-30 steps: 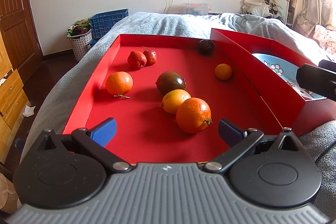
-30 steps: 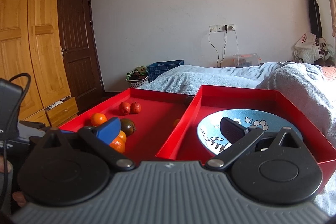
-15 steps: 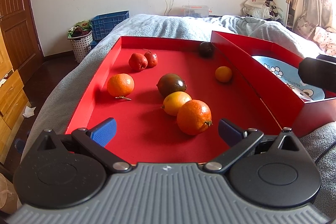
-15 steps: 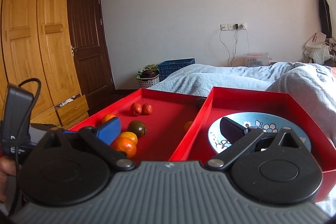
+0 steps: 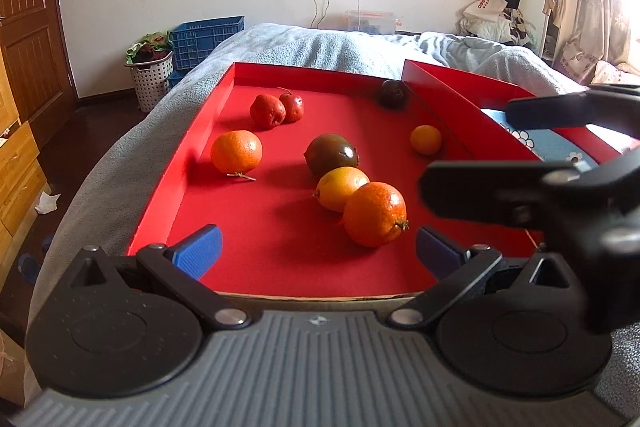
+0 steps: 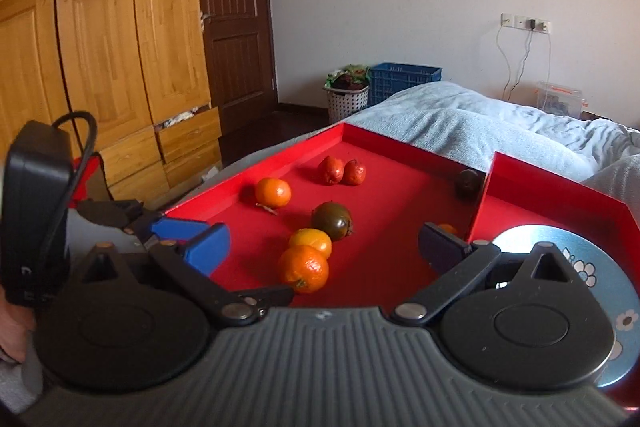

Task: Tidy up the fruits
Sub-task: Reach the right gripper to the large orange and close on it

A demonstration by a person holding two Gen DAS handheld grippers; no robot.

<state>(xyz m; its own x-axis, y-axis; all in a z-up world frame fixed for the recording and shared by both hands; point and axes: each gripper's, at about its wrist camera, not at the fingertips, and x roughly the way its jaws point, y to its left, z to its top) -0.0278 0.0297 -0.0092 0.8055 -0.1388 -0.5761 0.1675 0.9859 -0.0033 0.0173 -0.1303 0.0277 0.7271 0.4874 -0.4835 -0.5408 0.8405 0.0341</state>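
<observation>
Swinging in from 3 o'clock since the earlier frame, the right claw [image 6: 324, 247] now hangs over the red tray [image 5: 192, 155], its jaws wide, closing, with nothing pressed between them. Left claw [image 5: 318, 247] gapes empty at the tray's near edge, while the big orange [image 5: 374, 213] lies just ahead toward 1 o'clock, touching a yellow fruit [image 5: 340, 187].

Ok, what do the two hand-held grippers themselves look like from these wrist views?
Both look alike: a ribbed grey body, two round black discs, and black linkage arms with silver pivot pins. The left hand-held gripper has ribbed blue pads on its fingers; so does the right hand-held gripper. In the right wrist view, a black box with a looping black cable sits on the left one.
</observation>
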